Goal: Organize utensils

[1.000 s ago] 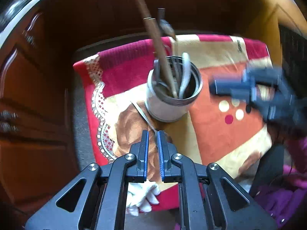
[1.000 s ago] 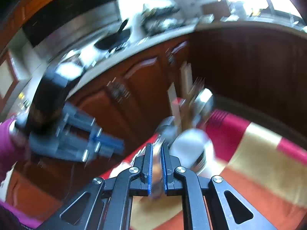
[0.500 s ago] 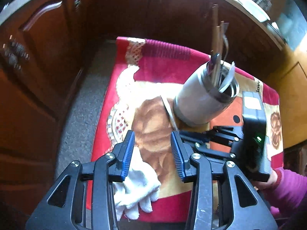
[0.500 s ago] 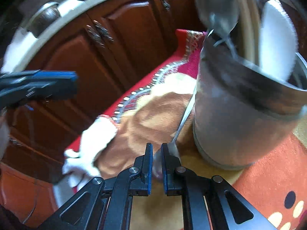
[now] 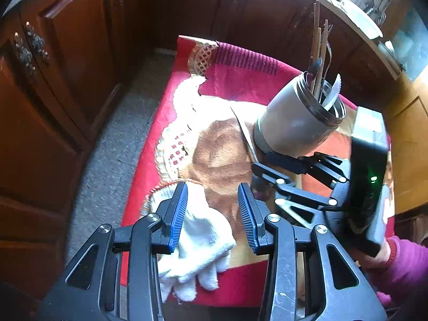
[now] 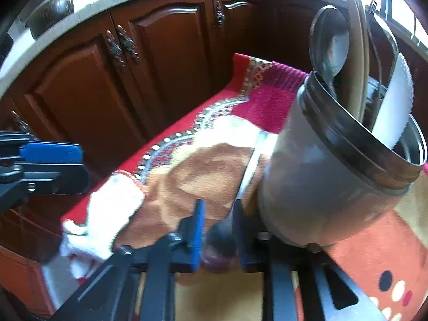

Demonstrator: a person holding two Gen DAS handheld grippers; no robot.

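Note:
A metal utensil holder [image 5: 297, 123] stands on a red patterned cloth [image 5: 230, 77] and holds wooden sticks, a spoon and a white utensil; it also shows in the right wrist view [image 6: 329, 184]. A loose metal spoon [image 6: 247, 172] lies on the cloth against the holder's base, its handle also in the left wrist view [image 5: 246, 136]. My right gripper [image 6: 218, 230] is open, low on the cloth, its jaws on either side of the spoon's bowl [image 6: 220, 243]. My left gripper [image 5: 212, 203] is open above a white glove [image 5: 203, 243].
Dark wooden cabinet doors [image 6: 101, 85] close in the far side and the left. A grey carpeted floor [image 5: 112, 144] runs beside the cloth. The white glove [image 6: 107, 214] lies at the cloth's near corner. A counter with pans [image 6: 53, 8] runs above the cabinets.
My right gripper has opened and dropped to the spoon's bowl beside the holder. My left gripper has opened wider and stays over the glove.

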